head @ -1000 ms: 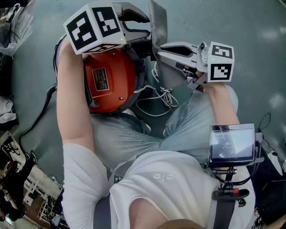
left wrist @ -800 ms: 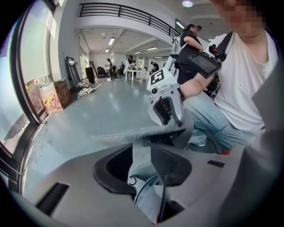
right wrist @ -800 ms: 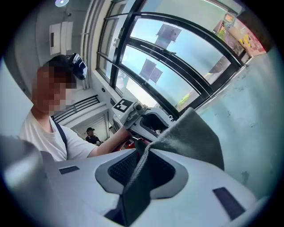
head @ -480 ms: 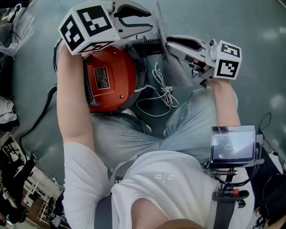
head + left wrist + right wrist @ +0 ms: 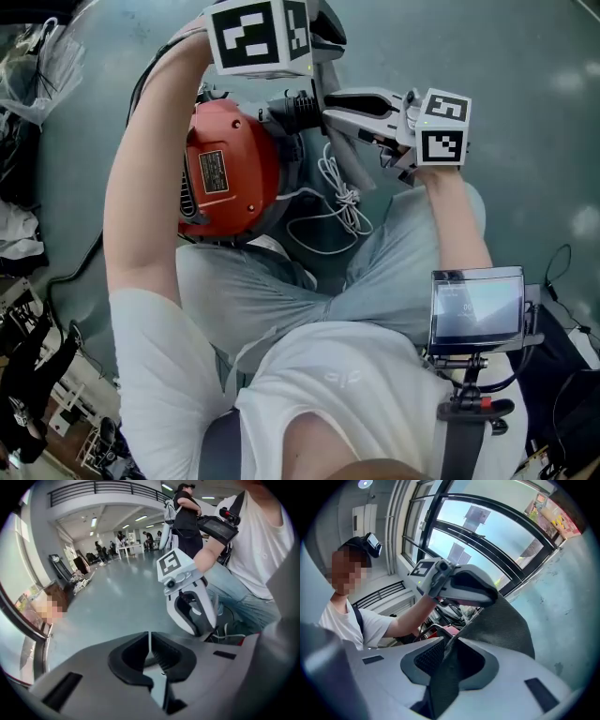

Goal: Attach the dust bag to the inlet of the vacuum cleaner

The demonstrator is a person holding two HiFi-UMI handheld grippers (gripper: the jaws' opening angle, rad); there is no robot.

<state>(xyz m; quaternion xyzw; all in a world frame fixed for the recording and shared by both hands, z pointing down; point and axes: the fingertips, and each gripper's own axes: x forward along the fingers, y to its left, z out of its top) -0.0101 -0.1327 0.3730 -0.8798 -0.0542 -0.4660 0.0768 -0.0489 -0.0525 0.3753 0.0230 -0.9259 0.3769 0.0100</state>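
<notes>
The red vacuum cleaner (image 5: 230,169) lies on the floor by the seated person's knee, its black ribbed inlet (image 5: 292,108) facing right. The grey fabric dust bag (image 5: 349,159) hangs right beside the inlet. My left gripper (image 5: 317,75) comes down from above; its jaws have just been closing and now pinch the bag's thin edge (image 5: 157,681). My right gripper (image 5: 336,105) reaches in level from the right. Its jaws have eased open a little, but the bag (image 5: 501,620) is still clamped between its pads (image 5: 426,656). Both grips sit close together at the bag's top.
A white cord (image 5: 342,202) lies coiled on the floor below the bag. A black cable (image 5: 84,244) trails off to the left. Bags and clutter (image 5: 23,84) line the left edge. A screen on a chest mount (image 5: 476,305) sits at the right. People stand far off (image 5: 185,513).
The left gripper swung right over the vacuum and shut on the bag's top edge. The right gripper shifted a little left with the bag, bringing it closer to the inlet.
</notes>
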